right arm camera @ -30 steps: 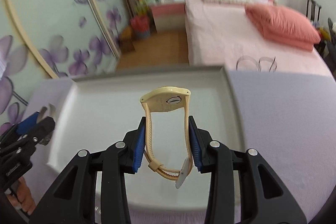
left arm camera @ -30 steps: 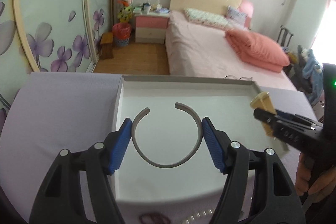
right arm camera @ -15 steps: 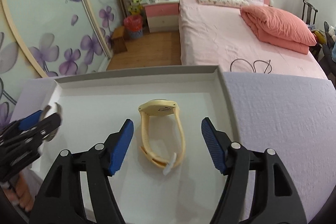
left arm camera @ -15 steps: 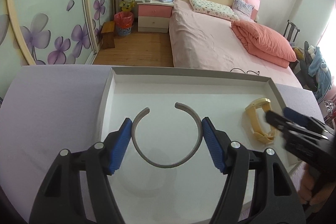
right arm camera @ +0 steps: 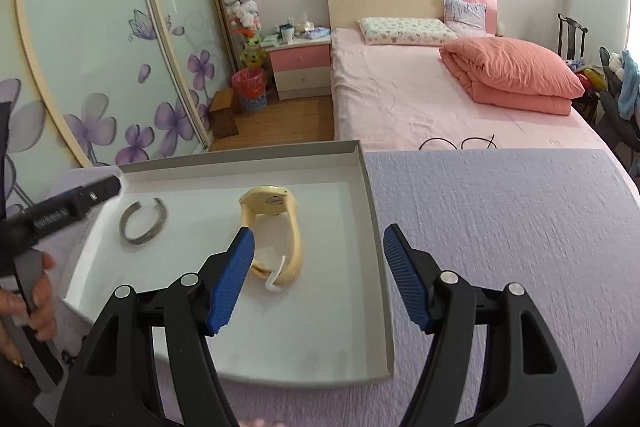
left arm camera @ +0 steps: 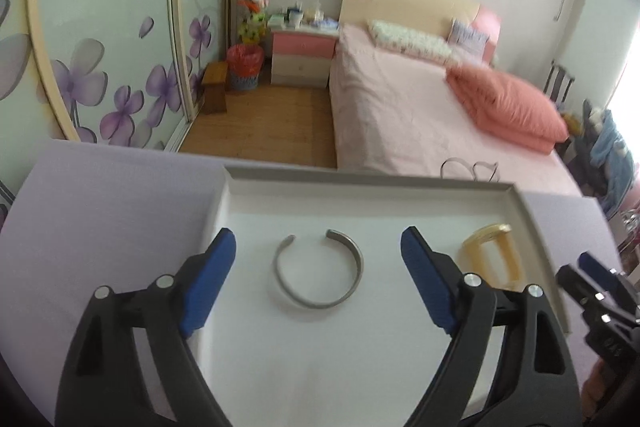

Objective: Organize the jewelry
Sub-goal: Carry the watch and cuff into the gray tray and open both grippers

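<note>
While both pieces lie loose inside the shallow white cardboard tray (right arm camera: 372, 227), the risks lie in how the two claws leave it. The left claw (left arm camera: 318, 267) has its blue pads spreading wider, and the open-ended grey metal bangle (left arm camera: 319, 271) lies flat on the tray floor between them, touched by neither pad. The right claw (right arm camera: 316, 275) stands open with nothing between its pads; the pale yellow rubber-strapped wristwatch (right arm camera: 274, 233) rests on its side just left of that claw's left pad, its buckle end near the pad's tip. A careless sweep of that pad could hook the strap and drag the watch towards the bangle, or tip it over. The bangle (smooth and light, by the look of it) would likely skate across the slick floor if the left claw's pads clipped it on the way out. The tray sits on a lilac textured cloth over the counter (right arm camera: 500, 227), with its near edge close to the counter's edge, so a hard nudge from either claw might shift the whole tray towards the person. Lifting straight up before moving sideways looks the safer course.
</note>
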A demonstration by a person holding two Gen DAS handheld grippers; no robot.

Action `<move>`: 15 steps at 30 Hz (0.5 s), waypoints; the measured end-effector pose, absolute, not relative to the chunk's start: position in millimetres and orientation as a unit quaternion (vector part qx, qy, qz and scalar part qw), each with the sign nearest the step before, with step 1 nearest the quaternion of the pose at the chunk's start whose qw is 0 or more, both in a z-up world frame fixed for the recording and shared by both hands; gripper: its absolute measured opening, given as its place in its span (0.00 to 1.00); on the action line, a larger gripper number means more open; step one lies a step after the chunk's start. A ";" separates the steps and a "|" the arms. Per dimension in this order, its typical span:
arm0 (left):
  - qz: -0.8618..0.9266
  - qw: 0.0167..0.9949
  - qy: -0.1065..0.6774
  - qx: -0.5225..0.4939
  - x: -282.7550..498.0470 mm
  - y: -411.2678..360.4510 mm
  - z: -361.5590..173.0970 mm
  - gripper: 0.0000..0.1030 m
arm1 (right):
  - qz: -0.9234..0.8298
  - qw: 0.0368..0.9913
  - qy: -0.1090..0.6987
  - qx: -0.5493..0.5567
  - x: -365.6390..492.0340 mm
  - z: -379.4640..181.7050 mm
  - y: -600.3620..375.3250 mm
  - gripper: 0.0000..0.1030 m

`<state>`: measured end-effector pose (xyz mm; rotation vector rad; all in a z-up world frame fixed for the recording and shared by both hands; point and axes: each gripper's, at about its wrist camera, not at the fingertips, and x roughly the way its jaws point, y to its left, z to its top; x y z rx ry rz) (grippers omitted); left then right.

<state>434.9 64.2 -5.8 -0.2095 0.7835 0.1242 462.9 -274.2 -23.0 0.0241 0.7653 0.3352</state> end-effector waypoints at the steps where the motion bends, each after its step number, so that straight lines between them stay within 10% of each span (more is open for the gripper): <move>1: 0.061 0.920 0.374 -0.103 428.3 66.6 0.1 0.83 | 0.166 0.914 0.369 0.013 458.9 -20.8 -275.2 0.67; 15: 0.084 0.941 0.315 -0.092 239.4 109.1 32.3 0.90 | 0.220 0.910 0.350 0.005 346.3 -4.3 -283.9 0.67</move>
